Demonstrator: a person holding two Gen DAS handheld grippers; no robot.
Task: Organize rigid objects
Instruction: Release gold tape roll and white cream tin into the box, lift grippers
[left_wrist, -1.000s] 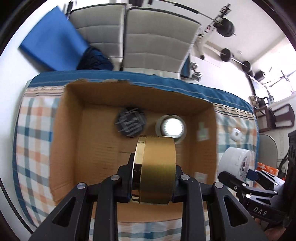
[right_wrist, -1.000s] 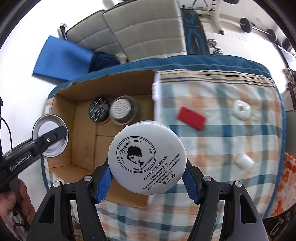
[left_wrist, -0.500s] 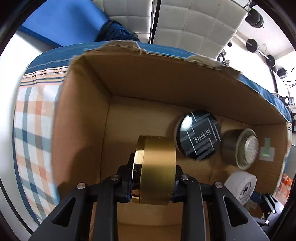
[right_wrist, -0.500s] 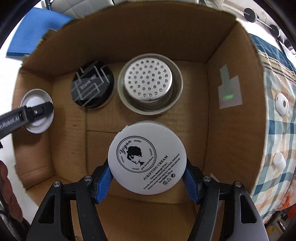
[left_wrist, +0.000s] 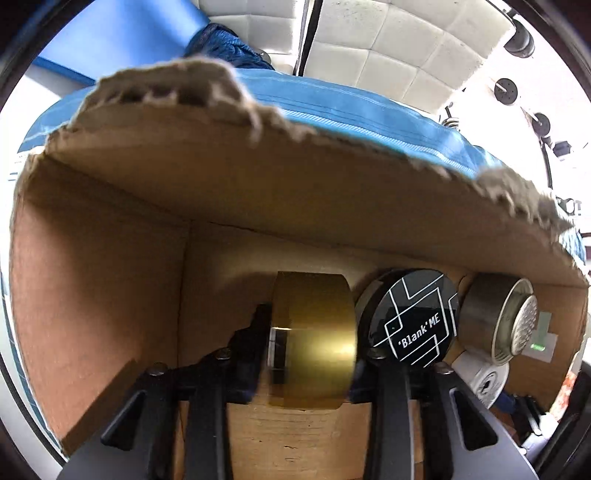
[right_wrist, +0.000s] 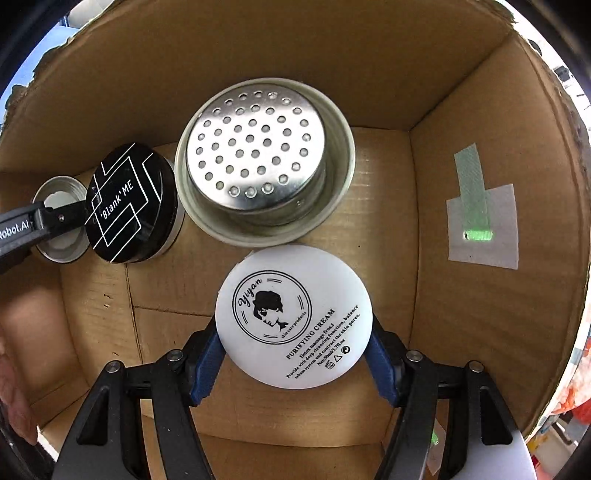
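Both grippers lower inside cardboard box (right_wrist: 461, 325) — left jaws opening, walls close.

Beyond the tabletop's blue cloth edge (left_wrist: 351, 110) we see a white quilted sofa (left_wrist: 388, 40) with a dark seam between its two padded sections. A bright blue mat (left_wrist: 122, 40) lies to its left on a pale floor, with a dark blue bundle (left_wrist: 225, 46) beside it. Black barbell plates (left_wrist: 506, 90) sit at the far right in strong daylight.
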